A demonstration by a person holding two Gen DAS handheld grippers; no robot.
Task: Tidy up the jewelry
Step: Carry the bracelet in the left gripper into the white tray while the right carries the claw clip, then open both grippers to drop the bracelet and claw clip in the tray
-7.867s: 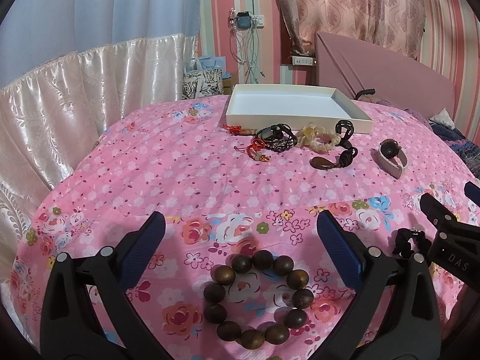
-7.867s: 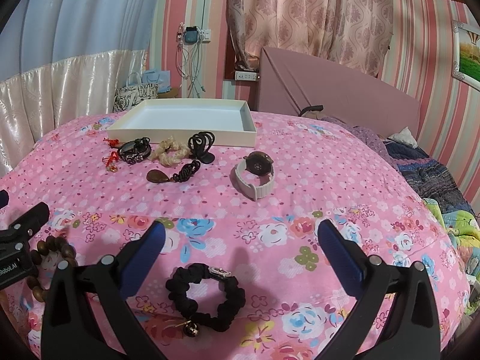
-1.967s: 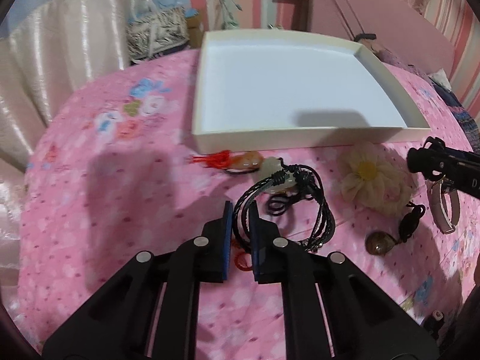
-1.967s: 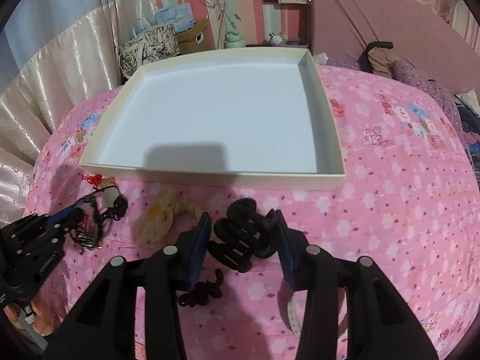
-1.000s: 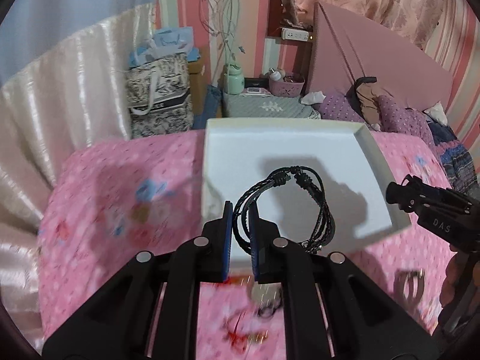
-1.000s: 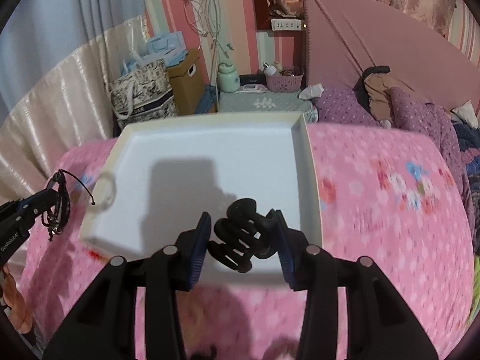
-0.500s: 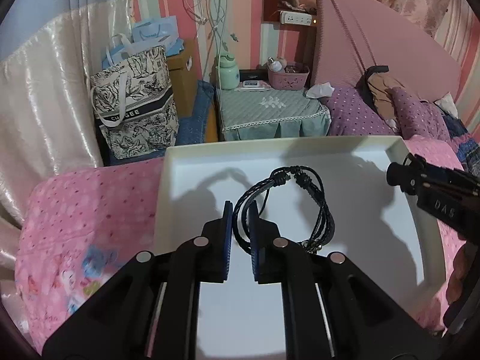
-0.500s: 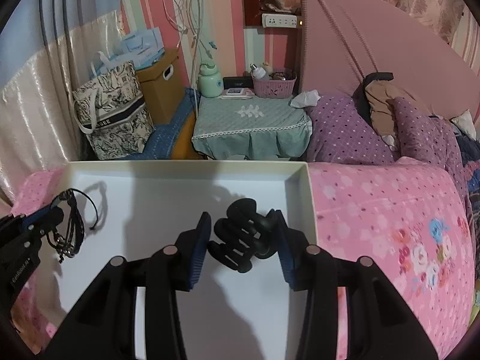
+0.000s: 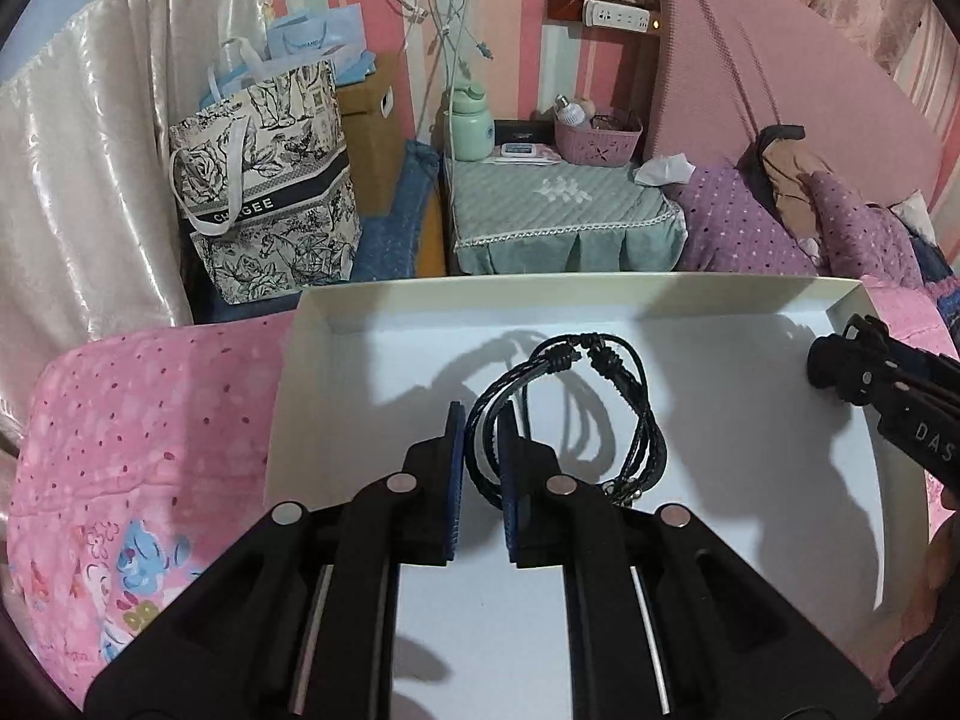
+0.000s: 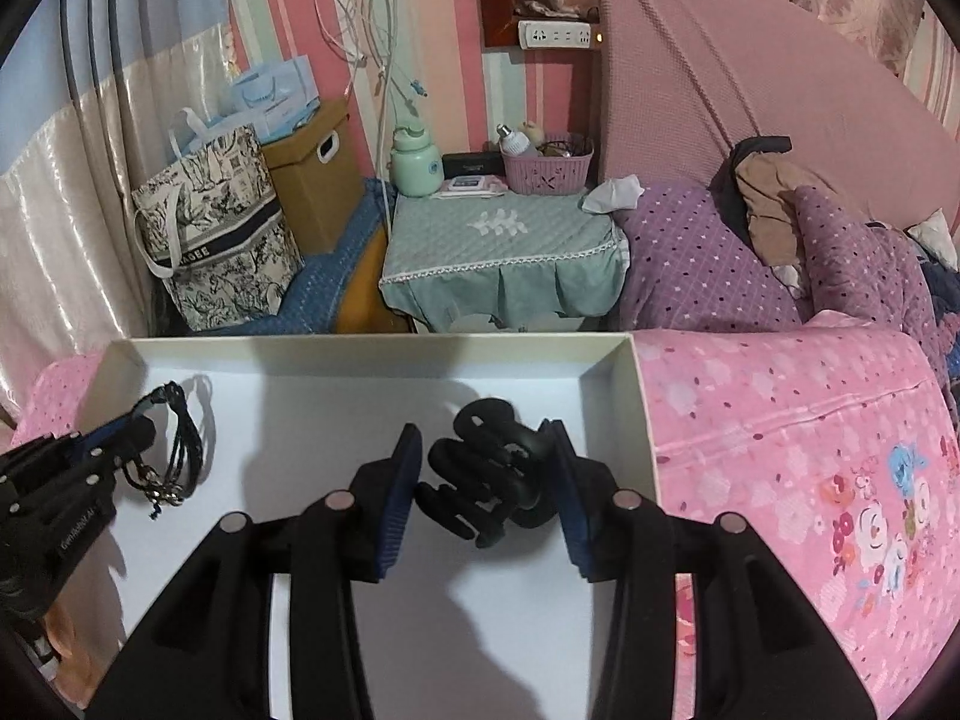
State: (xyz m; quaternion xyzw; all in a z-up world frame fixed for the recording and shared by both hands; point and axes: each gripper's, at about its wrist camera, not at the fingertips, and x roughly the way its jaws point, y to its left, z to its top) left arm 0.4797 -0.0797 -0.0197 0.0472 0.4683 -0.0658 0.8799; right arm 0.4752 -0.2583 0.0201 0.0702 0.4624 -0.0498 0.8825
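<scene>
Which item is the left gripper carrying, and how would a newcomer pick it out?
Find the shallow white cardboard tray on the pink floral bedspread. Over its left half, the left gripper pinches a black braided cord bracelet between its blue-padded fingers. Unlike the chunky black plastic claw hair clip in the right gripper, it is a thin loop of several strands.

Both pieces carried from the bedspread to over the tray

The left tongs (image 9: 480, 450) lifted the black cord bracelet (image 9: 576, 414), the right tongs (image 10: 486, 474) the black hair claw (image 10: 486, 474), above the white tray (image 9: 720, 300).
</scene>
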